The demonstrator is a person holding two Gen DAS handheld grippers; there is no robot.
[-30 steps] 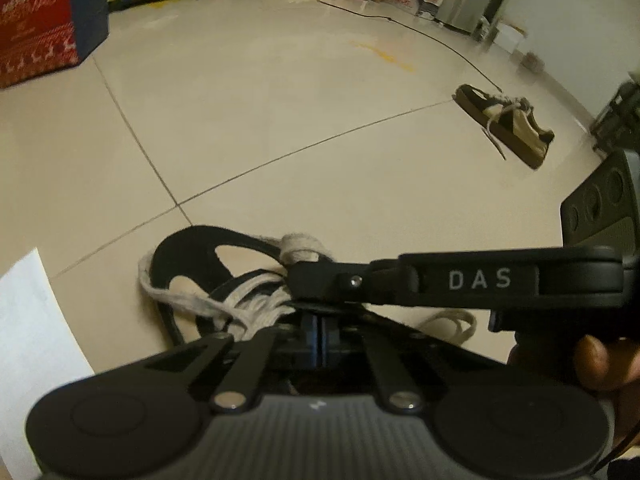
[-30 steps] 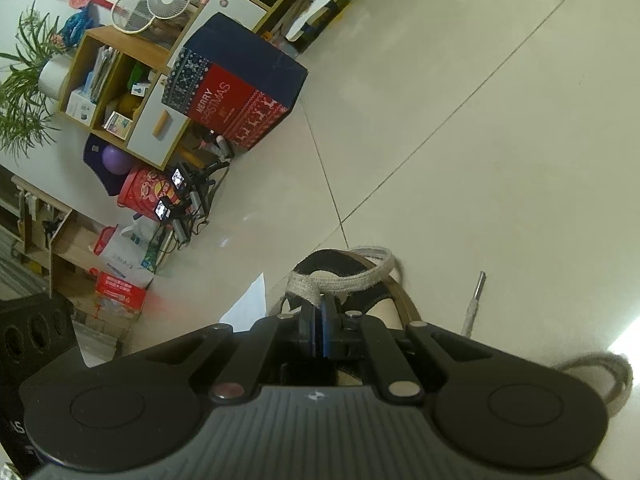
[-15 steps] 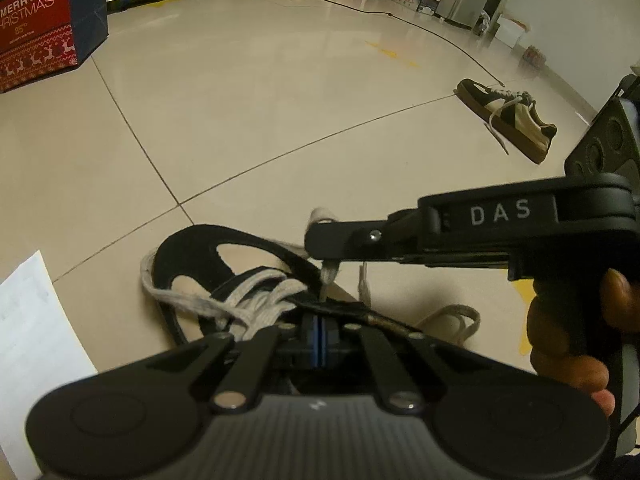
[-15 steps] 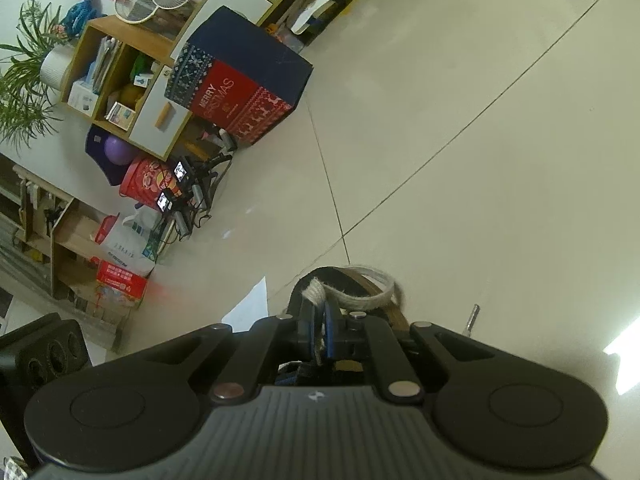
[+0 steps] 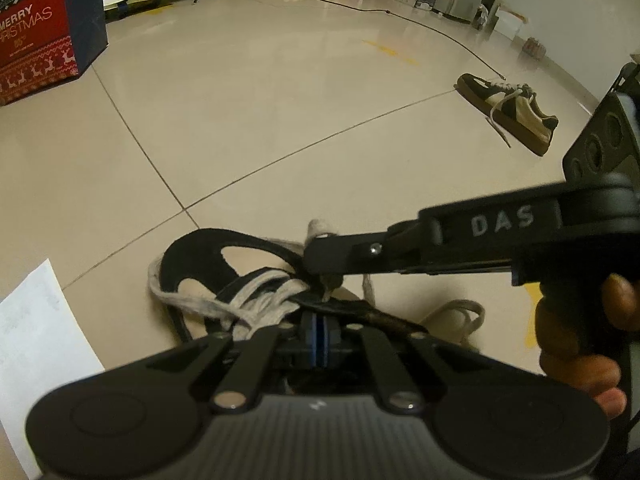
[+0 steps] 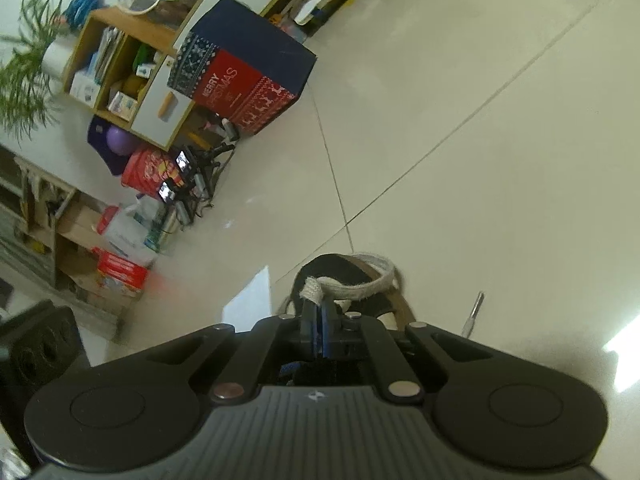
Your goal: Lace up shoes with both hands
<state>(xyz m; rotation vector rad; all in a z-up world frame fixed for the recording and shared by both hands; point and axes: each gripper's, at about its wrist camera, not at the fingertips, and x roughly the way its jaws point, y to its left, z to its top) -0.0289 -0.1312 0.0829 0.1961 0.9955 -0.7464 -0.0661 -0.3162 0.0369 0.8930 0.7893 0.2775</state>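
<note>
A black and beige shoe (image 5: 208,256) lies on the tiled floor, its grey lace (image 5: 256,300) criss-crossed over the tongue. My left gripper (image 5: 318,340) sits low over the shoe's throat. Its blue pads press on the dark eyelet flap (image 5: 372,314) while the jaws open by a hair. From the right, held by a hand (image 5: 576,320), my right gripper (image 5: 320,258) reaches over the shoe. Its jaws are closing on a loop of the lace (image 6: 356,286) just above the shoe (image 6: 336,266), as seen past the right gripper (image 6: 318,322). A lace tip (image 6: 474,308) rests on the floor to the right.
A second shoe (image 5: 508,108) lies far right on the floor near a black cable (image 5: 440,28). A red and blue Christmas box (image 6: 248,80) stands before a wooden shelf (image 6: 120,80). White paper (image 5: 36,340) lies left of the shoe.
The right gripper rose a little off the shoe, loosened, then closed again on the lace, whose loop now stands above its tip. The left gripper and shoe stayed put.
</note>
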